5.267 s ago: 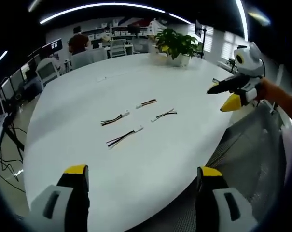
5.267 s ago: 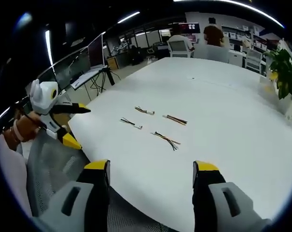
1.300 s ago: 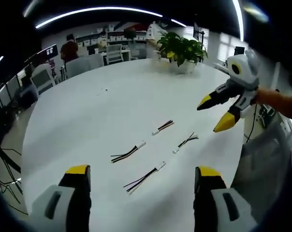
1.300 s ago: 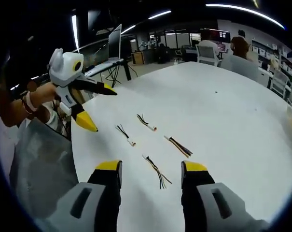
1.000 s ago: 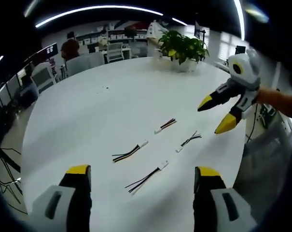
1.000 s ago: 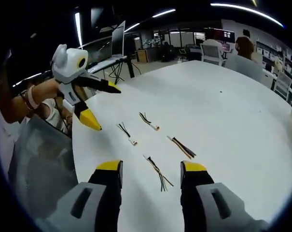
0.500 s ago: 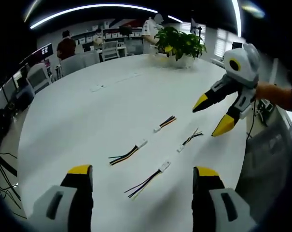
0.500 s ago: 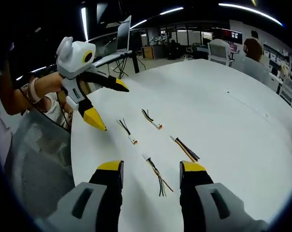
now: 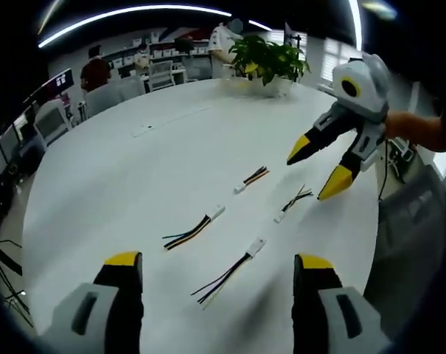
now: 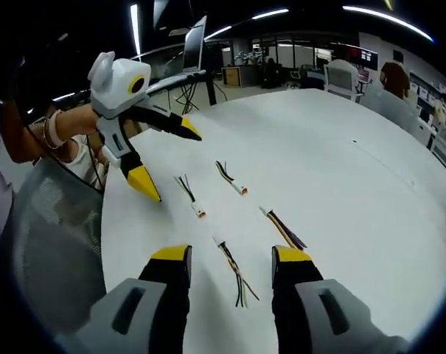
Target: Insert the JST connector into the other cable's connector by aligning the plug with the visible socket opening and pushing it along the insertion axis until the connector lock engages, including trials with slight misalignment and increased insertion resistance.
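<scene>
Four short cables point(image 9: 224, 276) on the white tabletop point(image 9: 134, 184), none held.
Both tools, left point(image 9: 217, 269) and right point(image 10: 230, 258), gape empty; grip one near its connector.

Four short cable pieces lie apart on the worktop point(image 9: 119, 169): the nearest cable point(image 9: 226, 272) between the left hand-held gripper's jaws, a second cable point(image 9: 192, 228) beyond it to the left. Two more, the third cable point(image 9: 251, 178) and fourth cable point(image 9: 293, 201), lie farther right, below the right hand-held gripper point(image 9: 312, 174).

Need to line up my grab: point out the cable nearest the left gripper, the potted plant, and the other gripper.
nearest short cable with white connector point(image 9: 224, 276), left gripper view, mid-wires
green potted plant point(image 9: 269, 57), left gripper view, leaves
right gripper point(image 9: 317, 171), left gripper view, between yellow tips
</scene>
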Available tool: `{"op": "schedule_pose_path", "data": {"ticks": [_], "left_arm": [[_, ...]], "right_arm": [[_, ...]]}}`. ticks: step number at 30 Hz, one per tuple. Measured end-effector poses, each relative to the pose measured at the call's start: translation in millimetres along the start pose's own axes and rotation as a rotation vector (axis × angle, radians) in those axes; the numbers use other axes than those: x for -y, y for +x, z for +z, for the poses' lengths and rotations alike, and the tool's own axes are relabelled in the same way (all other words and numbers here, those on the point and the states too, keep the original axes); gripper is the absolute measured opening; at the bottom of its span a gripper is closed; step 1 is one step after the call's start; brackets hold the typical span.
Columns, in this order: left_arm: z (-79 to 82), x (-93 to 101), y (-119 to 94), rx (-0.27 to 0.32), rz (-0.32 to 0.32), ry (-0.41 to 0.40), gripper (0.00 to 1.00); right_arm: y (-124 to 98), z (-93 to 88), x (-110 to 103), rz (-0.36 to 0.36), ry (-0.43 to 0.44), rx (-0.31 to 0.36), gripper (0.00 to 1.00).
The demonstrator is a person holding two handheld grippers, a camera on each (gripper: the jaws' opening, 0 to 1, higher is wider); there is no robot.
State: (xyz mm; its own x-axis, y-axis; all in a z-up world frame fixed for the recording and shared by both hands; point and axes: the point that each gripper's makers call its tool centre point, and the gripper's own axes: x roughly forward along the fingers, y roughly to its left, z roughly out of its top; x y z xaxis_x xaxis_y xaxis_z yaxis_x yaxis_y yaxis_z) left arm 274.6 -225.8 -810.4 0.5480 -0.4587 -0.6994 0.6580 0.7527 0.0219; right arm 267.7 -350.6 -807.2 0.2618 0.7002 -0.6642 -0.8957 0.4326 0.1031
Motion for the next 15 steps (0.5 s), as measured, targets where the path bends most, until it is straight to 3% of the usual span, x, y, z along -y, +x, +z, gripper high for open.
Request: {"op": "schedule_pose_path", "data": {"ticks": [6,10,15], "left_arm": [[-3.0,8.1,9,-0.002,-0.055,-0.020,0.76],[-1.3,4.2,12,0.010,-0.005,0.075,0.74],[-2.4,10.7,19,0.026,-0.053,0.094,0.69]], "right_arm": [[10,-0.5,-3,0.019,-0.030,-0.009,0.38],[18,1.1,-3,0.028,-0.077,0.003,0.33],[25,0.5,-1,0.046,-0.088,0.011,0.30]]}}
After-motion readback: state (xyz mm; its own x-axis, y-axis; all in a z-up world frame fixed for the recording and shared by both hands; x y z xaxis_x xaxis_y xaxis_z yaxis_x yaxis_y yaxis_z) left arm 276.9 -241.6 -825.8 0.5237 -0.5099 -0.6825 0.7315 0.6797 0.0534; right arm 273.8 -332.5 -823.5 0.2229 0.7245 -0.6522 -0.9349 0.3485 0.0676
